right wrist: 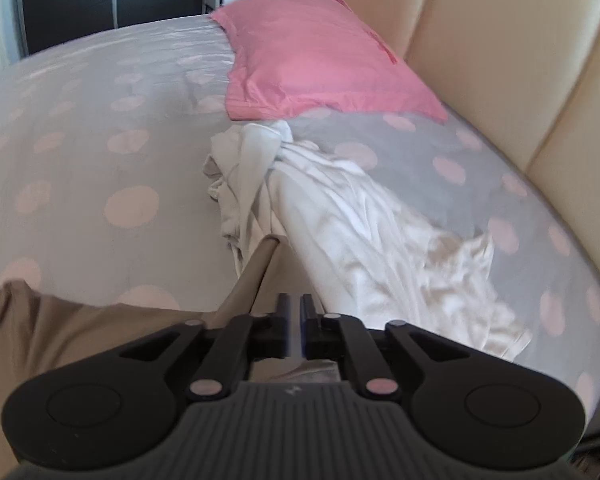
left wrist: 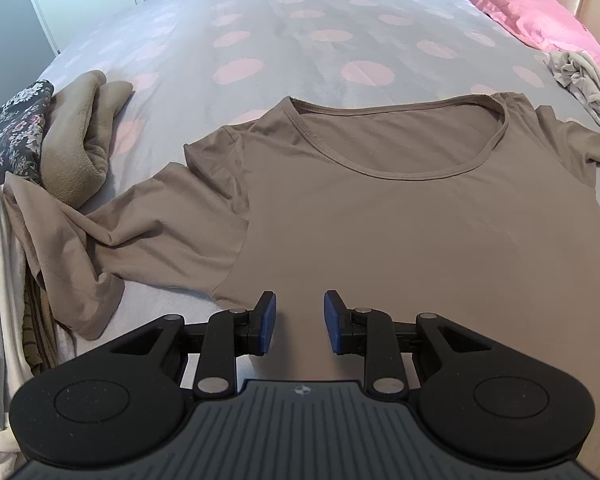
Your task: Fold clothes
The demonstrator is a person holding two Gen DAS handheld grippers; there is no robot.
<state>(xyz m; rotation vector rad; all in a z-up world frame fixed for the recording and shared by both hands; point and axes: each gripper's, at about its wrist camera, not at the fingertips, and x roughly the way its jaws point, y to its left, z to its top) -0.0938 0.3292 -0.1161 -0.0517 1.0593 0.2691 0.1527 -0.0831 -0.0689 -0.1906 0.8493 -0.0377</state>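
Note:
A taupe long-sleeved shirt lies flat on the bed, neckline away from me, its left sleeve bunched out to the left. My left gripper is open and empty just above the shirt's near body. In the right wrist view my right gripper has its jaws nearly together; a taut strip of the shirt runs up past its left finger, and whether the jaws pinch it is hidden. The shirt's body fills the lower left there.
The bedspread is grey with pink dots. A folded taupe fleece and a floral garment lie left, stacked clothes at the left edge. Crumpled white clothes lie right, below a pink pillow and cream headboard.

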